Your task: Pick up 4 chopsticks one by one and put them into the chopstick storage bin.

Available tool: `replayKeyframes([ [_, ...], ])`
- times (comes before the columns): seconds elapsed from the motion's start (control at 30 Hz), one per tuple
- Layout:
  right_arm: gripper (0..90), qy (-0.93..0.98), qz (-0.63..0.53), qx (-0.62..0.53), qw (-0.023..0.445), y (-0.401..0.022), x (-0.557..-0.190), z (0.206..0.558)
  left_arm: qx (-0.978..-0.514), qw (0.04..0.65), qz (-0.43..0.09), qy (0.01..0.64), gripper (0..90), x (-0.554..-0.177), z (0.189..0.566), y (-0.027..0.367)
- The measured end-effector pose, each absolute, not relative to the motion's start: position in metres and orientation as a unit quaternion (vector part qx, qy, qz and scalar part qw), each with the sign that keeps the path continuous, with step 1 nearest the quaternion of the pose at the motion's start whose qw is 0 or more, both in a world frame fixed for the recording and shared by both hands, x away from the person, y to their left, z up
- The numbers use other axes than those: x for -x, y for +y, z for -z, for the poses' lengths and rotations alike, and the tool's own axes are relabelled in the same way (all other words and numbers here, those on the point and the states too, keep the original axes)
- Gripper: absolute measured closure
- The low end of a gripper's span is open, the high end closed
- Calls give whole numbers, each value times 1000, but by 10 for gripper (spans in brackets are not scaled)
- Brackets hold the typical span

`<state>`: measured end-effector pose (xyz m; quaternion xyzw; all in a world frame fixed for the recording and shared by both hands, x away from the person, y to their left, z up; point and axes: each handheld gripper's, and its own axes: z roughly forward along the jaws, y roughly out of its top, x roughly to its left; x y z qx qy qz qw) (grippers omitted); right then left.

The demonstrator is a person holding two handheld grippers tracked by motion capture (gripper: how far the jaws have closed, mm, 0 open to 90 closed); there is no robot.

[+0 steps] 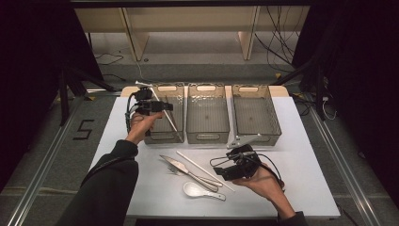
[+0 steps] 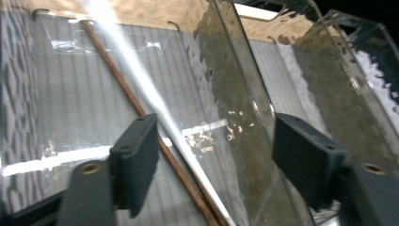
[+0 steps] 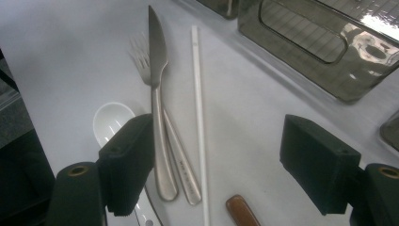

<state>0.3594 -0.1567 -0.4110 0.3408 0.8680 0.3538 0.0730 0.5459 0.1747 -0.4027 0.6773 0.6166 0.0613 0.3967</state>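
Covering most of the floor space, the white surface (image 1: pixel 306 155) carries three clear bins, and the left bin (image 1: pixel 175 136) has a white chopstick (image 1: pixel 162 106) leaning in it beside a brown chopstick (image 2: pixel 136 106) (seen in the left gripper view). The left tongs (image 1: pixel 165 107) stand at that bin with jaws wide apart, pressing nothing. The right tongs (image 1: pixel 225 165) hang open and empty over a knife (image 1: pixel 186 170), a fork (image 3: pixel 141 54), a second white chopstick (image 1: pixel 203 169) and a white spoon (image 1: pixel 200 191).
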Motion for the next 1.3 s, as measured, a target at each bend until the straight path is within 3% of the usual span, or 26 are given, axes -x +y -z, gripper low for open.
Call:
replayKeyframes([
  [0.3,277,868,-353,-342,73,-157,-359,411,-679,409,-58,607,254,-539,393,178],
  [0.77,294,876,-331,-342,76,-152,-359,414,-646,504,-19,573,232,-488,372,202],
  [1.3,418,905,-247,-340,66,-127,-367,430,-652,536,-25,536,226,-420,389,207],
])
